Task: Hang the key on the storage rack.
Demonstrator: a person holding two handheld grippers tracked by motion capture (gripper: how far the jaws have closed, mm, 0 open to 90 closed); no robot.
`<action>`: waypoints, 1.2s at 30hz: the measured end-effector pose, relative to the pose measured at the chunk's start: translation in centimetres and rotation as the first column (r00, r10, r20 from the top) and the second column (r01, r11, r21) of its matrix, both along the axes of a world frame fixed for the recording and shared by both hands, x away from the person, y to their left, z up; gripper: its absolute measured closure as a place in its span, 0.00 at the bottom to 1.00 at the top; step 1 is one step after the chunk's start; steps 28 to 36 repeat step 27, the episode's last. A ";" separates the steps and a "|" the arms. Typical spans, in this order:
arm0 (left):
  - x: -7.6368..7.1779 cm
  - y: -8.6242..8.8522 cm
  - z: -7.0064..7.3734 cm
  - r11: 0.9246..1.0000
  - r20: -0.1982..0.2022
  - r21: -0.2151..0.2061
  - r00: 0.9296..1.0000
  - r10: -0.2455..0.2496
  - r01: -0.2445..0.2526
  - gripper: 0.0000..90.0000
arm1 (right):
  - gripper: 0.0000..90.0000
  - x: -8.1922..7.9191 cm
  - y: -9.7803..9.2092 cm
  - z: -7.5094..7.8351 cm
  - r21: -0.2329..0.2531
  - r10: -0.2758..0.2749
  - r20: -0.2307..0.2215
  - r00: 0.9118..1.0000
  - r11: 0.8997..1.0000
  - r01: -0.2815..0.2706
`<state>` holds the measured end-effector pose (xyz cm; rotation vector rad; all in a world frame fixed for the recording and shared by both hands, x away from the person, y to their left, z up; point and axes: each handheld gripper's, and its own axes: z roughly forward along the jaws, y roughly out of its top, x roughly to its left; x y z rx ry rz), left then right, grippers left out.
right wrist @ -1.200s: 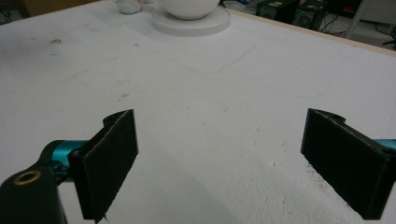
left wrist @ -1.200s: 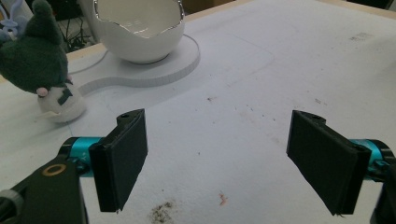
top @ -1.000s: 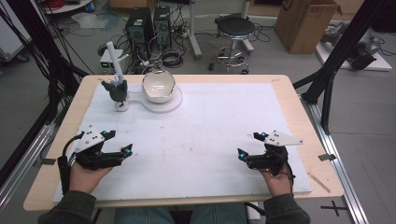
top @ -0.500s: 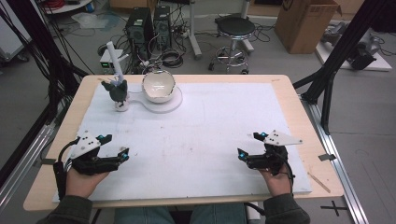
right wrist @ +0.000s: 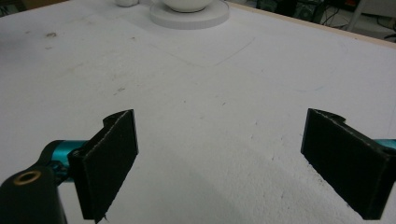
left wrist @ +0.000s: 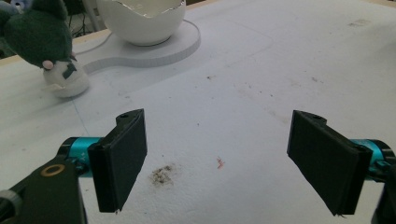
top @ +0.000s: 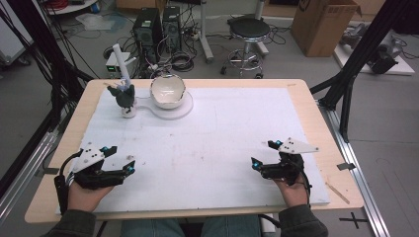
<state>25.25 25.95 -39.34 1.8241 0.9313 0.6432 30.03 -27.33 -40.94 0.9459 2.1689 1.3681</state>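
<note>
Start pose: left hand-held gripper (top: 118, 165) and right hand-held gripper (top: 264, 154) both released, empty, near table (top: 306, 106) front edge; next, reach toward plush toy (top: 124, 95) at far-left corner.

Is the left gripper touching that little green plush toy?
Apart. The high view shows the left gripper near the table's front edge, with bare white board between it and the plush toy far back.
</note>
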 end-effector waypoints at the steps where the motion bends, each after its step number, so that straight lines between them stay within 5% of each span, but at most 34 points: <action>1: 0.0 0.1 -0.1 1.000 0.001 -0.002 1.000 0.000 0.000 0.22 | 0.11 0.0 0.0 0.0 0.000 -0.001 -0.002 1.000 1.000 0.001; 36: -0.4 0.3 -1.4 1.000 -0.025 0.001 1.000 -0.008 0.008 0.22 | 0.11 0.2 0.1 -0.7 -0.022 0.011 -0.015 1.000 1.000 -0.011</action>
